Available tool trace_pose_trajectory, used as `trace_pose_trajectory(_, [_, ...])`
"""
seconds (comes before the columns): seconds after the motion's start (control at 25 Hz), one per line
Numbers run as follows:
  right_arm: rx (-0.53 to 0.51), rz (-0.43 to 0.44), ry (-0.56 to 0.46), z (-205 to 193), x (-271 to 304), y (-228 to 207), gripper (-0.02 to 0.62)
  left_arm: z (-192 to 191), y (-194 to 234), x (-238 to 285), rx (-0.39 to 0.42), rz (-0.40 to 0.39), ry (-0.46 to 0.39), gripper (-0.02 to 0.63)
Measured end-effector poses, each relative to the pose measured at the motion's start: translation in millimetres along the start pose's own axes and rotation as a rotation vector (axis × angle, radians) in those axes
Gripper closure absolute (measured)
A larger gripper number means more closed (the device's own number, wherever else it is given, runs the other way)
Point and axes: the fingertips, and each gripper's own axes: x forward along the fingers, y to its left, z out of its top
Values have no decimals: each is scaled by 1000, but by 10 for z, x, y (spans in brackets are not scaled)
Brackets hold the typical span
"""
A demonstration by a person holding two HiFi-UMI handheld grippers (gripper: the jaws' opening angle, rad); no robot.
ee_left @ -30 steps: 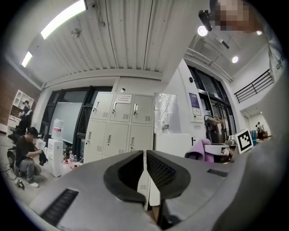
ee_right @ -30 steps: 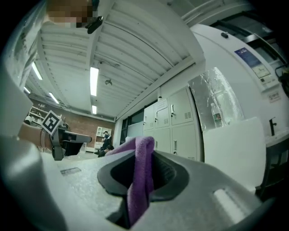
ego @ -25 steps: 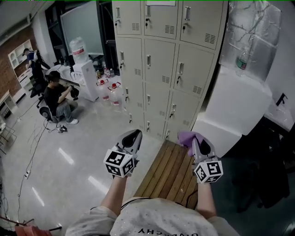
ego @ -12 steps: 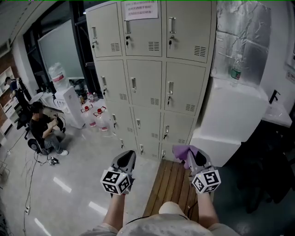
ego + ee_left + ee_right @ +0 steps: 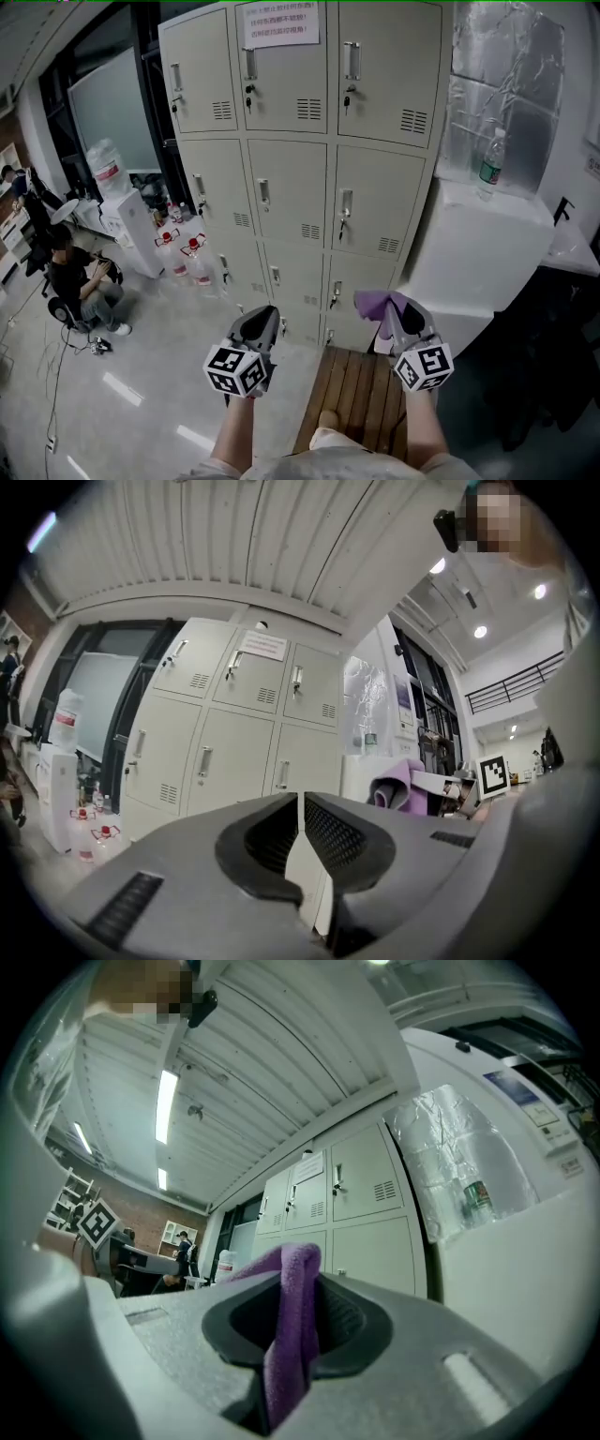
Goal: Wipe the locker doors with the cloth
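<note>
gripping the purple cloth [image 5: 292, 1316] in the right gripper [image 5: 401, 317], jaws clenched on one fold w/ the rest bunched out past the tips. left gripper [image 5: 300, 803] is pressed closed on nothing. both hang low in front of the locker doors [image 5: 300, 178], well apart from them, so by my read no wiping contact yet.

risks:
- only a narrow fold is pinched, so dragging it across a door could pull the cloth free, esp. if it snags a door handle [image 5: 351, 60] or the keys [image 5: 346, 96] sticking out of the locks.
- leading w/ the hard jaw tips instead of the bunch could scrape the paint.
- the paper notice [image 5: 277, 23] on the top middle door may lift or tear if wiped over.

around:
- the wooden bench [image 5: 361, 394] lies right under the grippers, btwn the person and the bottom row. it probably blocks stepping in close.
- the white cabinet [image 5: 469, 253] sits tight beside the lockers' right side w/ a water bottle [image 5: 487, 165] on top. a wide swing on that column could knock it.
- off left are water jugs [image 5: 192, 262] on the floor, a dispenser [image 5: 120, 217] and a seated person [image 5: 80, 281], all away from the doors.
</note>
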Motion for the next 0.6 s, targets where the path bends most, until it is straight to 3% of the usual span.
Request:
trace_pose_trajectory(0.08, [-11, 3, -15, 57, 268, -161, 532, 89, 18, 323, 6, -40, 8, 588])
trace_pose_trajectory(0.28, [-52, 21, -76, 317, 982, -597, 532, 434, 81, 1219, 117, -98, 15, 588])
trace_pose_trajectory(0.44, [-90, 33, -127, 538, 1479, -955, 532, 791, 110, 1880, 146, -144, -49, 588])
trace_pose_trajectory(0.6, [-122, 55, -172, 765, 1904, -1179, 532, 1050, 170, 2379, 230, -122, -103, 588])
